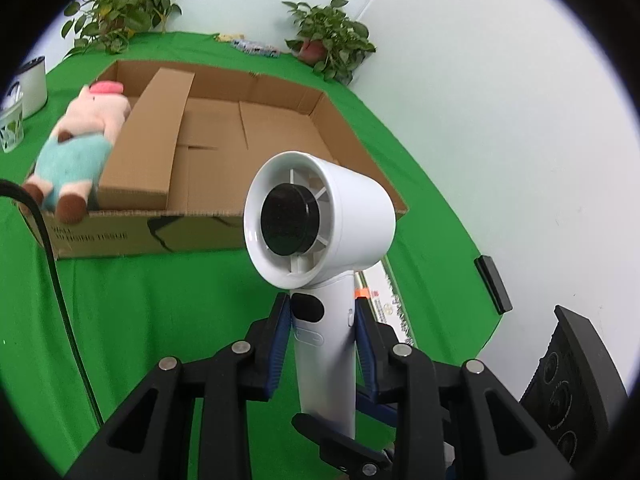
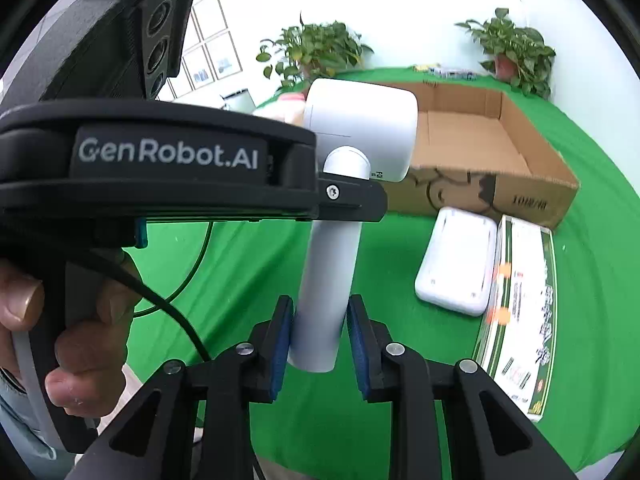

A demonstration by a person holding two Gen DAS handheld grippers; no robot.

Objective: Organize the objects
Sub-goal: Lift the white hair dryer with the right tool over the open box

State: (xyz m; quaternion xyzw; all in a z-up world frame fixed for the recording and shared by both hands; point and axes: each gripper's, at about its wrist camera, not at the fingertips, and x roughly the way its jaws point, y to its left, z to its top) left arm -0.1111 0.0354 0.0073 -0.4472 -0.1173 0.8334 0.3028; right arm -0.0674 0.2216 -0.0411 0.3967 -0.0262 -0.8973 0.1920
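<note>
Left wrist view: left gripper (image 1: pixel 322 332) clamps handle of white plastic handheld fan (image 1: pixel 320 216), handle axis upright | right gripper (image 2: pixel 320 338) closed on handle bottom end | open brown cardboard box (image 1: pixel 248 224) lies just beyond fan head, on green desk cloth (image 1: pixel 152 312) | both hands equally near.

The table (image 1: pixel 140 320) is covered with a green cloth. A shallow open cardboard box (image 1: pixel 224 216) rests on it toward the far edge. Two potted plants (image 1: pixel 120 8) (image 1: pixel 332 36) stand at the far edge against the wall, with small packets (image 1: pixel 256 46) between them. A white canister (image 1: pixel 34 80) and a patterned cup (image 1: pixel 10 128) stand near the left edge. A white flat case (image 2: pixel 456 256) and a printed carton (image 2: pixel 520 312) lie side by side just in front of the box. A black cable (image 1: pixel 60 300) trails across the cloth.
</note>
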